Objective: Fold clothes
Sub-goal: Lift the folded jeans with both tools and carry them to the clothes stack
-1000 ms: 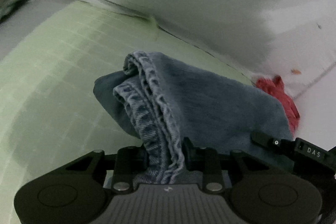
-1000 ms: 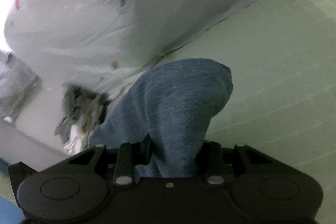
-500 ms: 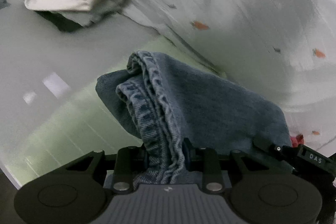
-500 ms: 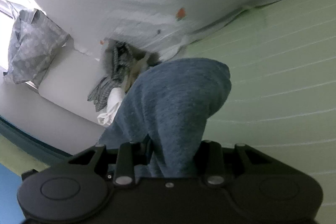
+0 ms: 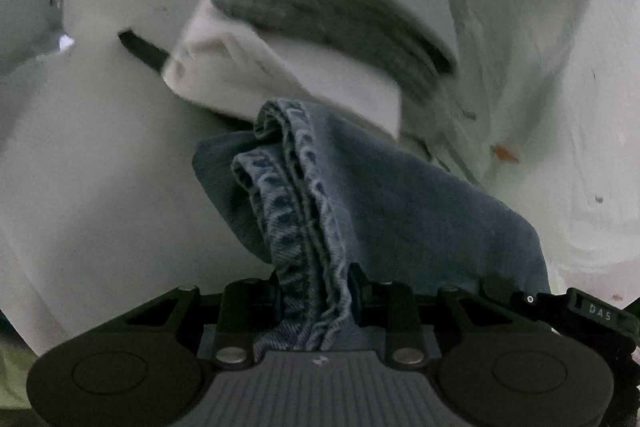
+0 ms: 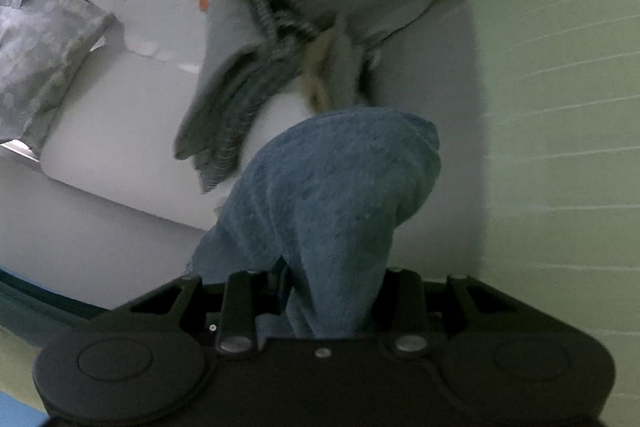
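Both tools have swept sideways with the denim: a second ago green striped sheet lay under them, and now the left view looks onto pale grey surface and a pile of folded clothes. Nearest, the left tool (image 5: 316, 291) is clenched on the seamed edge of the folded jeans (image 5: 400, 211), fingers narrowly apart with cloth bunched between them. The right tool (image 6: 332, 303) likewise grips a thick fold of the jeans (image 6: 340, 195), which hang clear of the bed. Beyond, the folded pile (image 5: 320, 47), grey striped garment over white, sits just past the denim. Open grey surface (image 5: 100, 147) lies left; the green sheet (image 6: 560, 107) edges the right, and a white spotted duvet (image 5: 540, 27) rises behind.
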{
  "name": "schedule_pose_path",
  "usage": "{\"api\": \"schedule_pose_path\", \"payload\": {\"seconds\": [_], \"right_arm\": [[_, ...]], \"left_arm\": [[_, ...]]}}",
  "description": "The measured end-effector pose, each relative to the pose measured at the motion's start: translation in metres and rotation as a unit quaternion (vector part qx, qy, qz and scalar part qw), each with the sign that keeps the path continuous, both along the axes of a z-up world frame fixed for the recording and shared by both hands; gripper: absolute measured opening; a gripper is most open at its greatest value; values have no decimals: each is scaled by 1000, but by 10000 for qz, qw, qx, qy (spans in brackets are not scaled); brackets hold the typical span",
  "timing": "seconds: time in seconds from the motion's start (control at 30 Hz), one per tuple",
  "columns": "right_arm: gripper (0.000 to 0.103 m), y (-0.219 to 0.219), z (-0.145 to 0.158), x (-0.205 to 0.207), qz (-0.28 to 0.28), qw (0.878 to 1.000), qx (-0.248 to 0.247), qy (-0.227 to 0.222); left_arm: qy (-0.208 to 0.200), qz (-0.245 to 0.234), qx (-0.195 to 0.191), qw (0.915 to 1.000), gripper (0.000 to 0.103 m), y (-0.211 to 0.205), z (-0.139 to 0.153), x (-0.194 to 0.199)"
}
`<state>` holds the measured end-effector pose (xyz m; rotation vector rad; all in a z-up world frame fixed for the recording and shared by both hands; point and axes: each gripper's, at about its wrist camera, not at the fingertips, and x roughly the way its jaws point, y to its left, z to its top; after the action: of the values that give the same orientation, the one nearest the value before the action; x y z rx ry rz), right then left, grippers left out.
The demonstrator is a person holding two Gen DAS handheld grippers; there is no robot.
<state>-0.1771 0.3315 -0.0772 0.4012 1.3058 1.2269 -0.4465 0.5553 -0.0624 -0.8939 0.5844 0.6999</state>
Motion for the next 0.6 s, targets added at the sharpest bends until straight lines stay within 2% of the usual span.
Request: {"api": "schedule_pose_path", "payload": {"seconds": [0.13, 0.3, 0.43, 0.53, 0.6], "right_arm": [[34, 29, 28, -2, 39, 9996, 259, 99], [34, 68, 86, 8, 80, 9971, 745, -151], [34, 107, 139, 33, 142, 9928, 1104, -443], [34, 148, 168, 63, 126, 9889, 1333, -637], [36, 181, 180, 86, 86, 9873, 1425, -693]], "left_arm": [[-323, 32, 89, 9994, 29, 27, 32, -19], [-651, -151, 593, 9960, 29, 66, 90, -10], [-1023, -397, 1093, 9879, 29, 104, 139, 11], [-1427, -478, 1276, 9803, 28, 146, 167, 28], [-1602, -409, 1340, 9771, 28, 178, 175, 39]]}}
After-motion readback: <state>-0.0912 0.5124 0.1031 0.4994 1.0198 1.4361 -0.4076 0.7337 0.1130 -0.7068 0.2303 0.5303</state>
